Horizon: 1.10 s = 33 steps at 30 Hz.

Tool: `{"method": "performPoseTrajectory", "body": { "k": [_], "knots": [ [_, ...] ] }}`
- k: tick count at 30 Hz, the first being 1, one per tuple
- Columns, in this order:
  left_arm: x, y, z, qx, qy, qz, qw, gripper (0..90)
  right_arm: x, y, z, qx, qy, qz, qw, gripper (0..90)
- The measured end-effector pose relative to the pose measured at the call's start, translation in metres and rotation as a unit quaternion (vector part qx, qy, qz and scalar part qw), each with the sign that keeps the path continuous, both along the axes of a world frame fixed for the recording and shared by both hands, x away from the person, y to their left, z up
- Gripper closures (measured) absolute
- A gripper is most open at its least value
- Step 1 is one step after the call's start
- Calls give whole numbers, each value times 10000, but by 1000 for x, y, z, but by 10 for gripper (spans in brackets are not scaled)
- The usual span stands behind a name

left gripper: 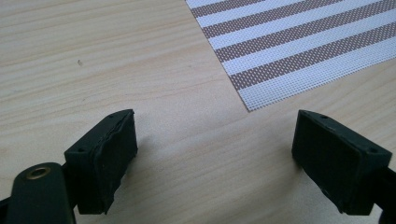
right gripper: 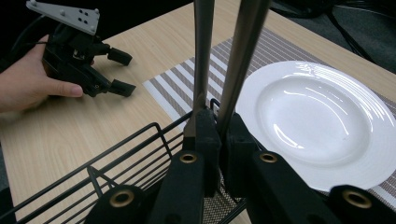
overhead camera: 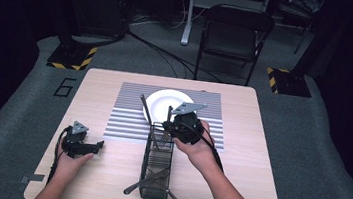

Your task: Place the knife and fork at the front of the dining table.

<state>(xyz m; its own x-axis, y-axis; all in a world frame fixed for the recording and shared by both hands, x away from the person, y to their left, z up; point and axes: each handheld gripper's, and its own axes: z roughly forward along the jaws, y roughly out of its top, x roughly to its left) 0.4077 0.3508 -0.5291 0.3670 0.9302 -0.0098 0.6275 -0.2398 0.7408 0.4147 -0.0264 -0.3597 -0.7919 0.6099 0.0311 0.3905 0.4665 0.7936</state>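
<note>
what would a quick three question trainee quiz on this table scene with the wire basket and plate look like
1. True or false: the left gripper holds a piece of cutlery.
2. Between the right gripper jaws are: A) two metal utensil handles B) the round white ceramic plate C) nothing.
3. Fill in: the plate rests on the ___ placemat.

Key:
1. False; its jaws stand open over the bare light wooden table.
2. A; they stand upright at the end of the black wire basket nearest the plate.
3. Striped.
</note>
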Motion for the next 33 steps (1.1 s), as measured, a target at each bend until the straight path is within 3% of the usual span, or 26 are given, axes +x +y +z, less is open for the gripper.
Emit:
{"method": "performPoseTrajectory", "body": {
  "k": [22,33],
  "knots": [
    [0,0,0,2,1,-1,10000,138,-1,-15,44,223,-21,32,9997,868],
    [0,0,0,-1,0,2,10000,138,2,-31,53,229,-43,-107,9997,868]
  ]
}}
